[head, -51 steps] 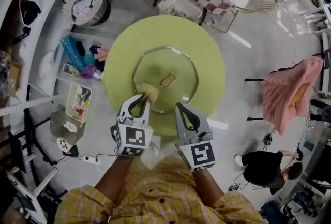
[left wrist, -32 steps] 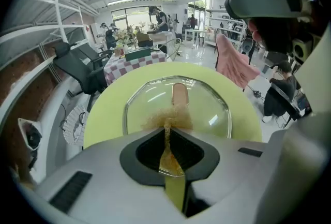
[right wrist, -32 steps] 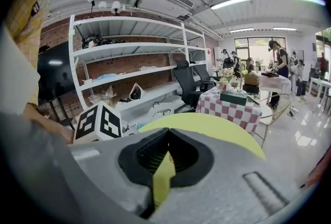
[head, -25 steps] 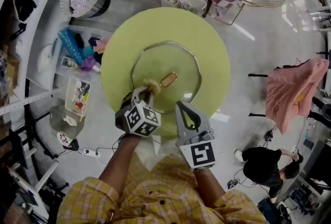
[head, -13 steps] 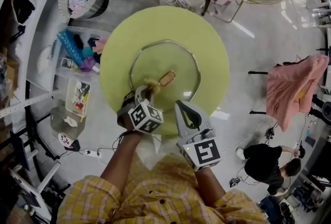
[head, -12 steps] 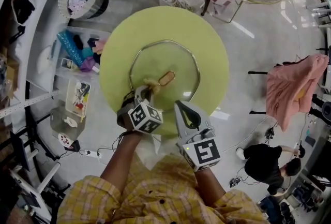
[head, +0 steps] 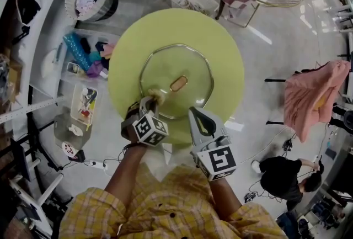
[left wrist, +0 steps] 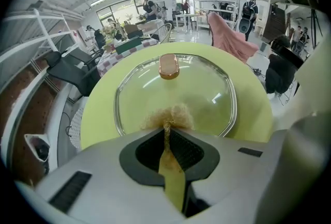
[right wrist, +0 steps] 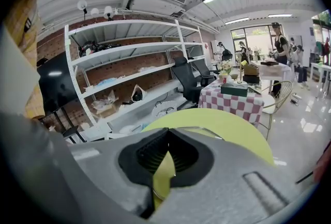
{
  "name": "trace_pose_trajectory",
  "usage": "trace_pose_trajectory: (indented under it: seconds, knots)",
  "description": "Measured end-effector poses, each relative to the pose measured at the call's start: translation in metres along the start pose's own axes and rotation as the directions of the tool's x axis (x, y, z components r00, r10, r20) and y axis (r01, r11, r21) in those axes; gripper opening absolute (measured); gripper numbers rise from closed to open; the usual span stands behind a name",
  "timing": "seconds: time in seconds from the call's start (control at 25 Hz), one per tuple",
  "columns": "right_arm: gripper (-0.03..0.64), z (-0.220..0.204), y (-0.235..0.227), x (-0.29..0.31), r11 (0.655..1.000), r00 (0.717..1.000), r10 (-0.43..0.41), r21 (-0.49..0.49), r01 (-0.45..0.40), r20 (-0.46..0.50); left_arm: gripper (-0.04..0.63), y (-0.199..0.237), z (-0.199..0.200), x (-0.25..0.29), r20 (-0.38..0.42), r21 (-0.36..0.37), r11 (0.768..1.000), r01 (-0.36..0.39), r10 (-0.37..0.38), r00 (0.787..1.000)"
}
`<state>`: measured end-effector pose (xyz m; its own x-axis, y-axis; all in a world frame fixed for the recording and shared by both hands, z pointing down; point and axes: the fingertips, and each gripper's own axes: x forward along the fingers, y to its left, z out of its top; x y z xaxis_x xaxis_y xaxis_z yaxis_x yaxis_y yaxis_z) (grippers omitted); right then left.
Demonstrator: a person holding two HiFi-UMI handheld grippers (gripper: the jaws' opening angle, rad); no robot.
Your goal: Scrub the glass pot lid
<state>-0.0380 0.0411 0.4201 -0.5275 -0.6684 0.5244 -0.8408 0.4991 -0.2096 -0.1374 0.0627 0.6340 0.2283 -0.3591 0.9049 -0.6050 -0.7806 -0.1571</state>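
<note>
Glass pot lid (head: 187, 69) lies flat in the middle of the round green table (head: 220, 39), knob up. The left gripper (head: 148, 102) is clamped on a tan scrubber (head: 157, 95), which is pressed onto the lid's near-left edge. The right gripper (head: 196, 111) hangs over the table's near edge with its jaws closed on nothing. Off on the floor there's a white basket (head: 105, 9) with clothes in it and a clear bin (head: 65, 61) full of colourful bits, can't tell what exactly.
</note>
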Motion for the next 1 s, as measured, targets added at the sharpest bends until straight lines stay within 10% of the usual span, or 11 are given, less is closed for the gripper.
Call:
trace_pose_trajectory:
  seconds: [1.0]
  knots:
    - [-0.003,-0.007,0.003,0.004,0.999,0.999,0.033,-0.02,-0.033,-0.009,0.035,0.047,-0.019,0.007,0.01,-0.272,0.962,-0.025,0.029,1.0]
